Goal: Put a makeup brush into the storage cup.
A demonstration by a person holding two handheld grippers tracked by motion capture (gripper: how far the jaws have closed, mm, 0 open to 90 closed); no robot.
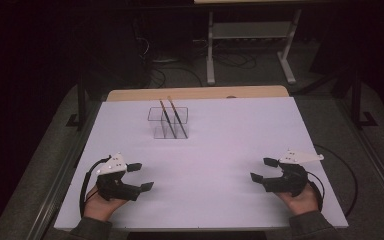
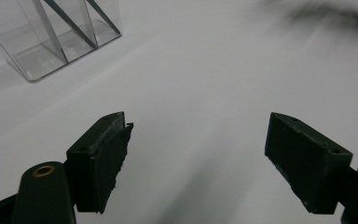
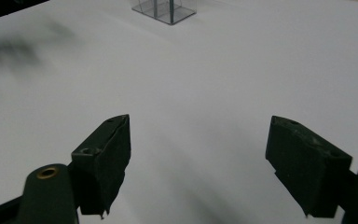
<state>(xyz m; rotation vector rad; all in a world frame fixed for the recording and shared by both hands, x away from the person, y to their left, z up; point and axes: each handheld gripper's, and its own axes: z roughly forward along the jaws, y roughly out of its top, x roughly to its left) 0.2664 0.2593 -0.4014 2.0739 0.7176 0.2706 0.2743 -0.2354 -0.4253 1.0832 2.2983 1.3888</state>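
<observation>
A clear plastic organiser (image 1: 168, 123) with several compartments stands on the white table top (image 1: 220, 150), toward the back and left of centre. Two thin brown sticks (image 1: 169, 114) lean in it, their ends poking above the rim. My left gripper (image 1: 141, 176) rests near the front left, held by a hand, open with nothing between its jaws. At the front right my right gripper (image 1: 261, 169) is open too and holds nothing. The left gripper view has the organiser (image 2: 51, 37) at the upper left, beyond the spread jaws. In the right gripper view the organiser (image 3: 164, 10) is far off at the top.
A wooden strip (image 1: 195, 93) edges the table at the back. Behind it stands a white desk frame (image 1: 250, 45) on dark floor with loose cables (image 1: 180, 70). Black frame posts (image 1: 81, 100) flank the table.
</observation>
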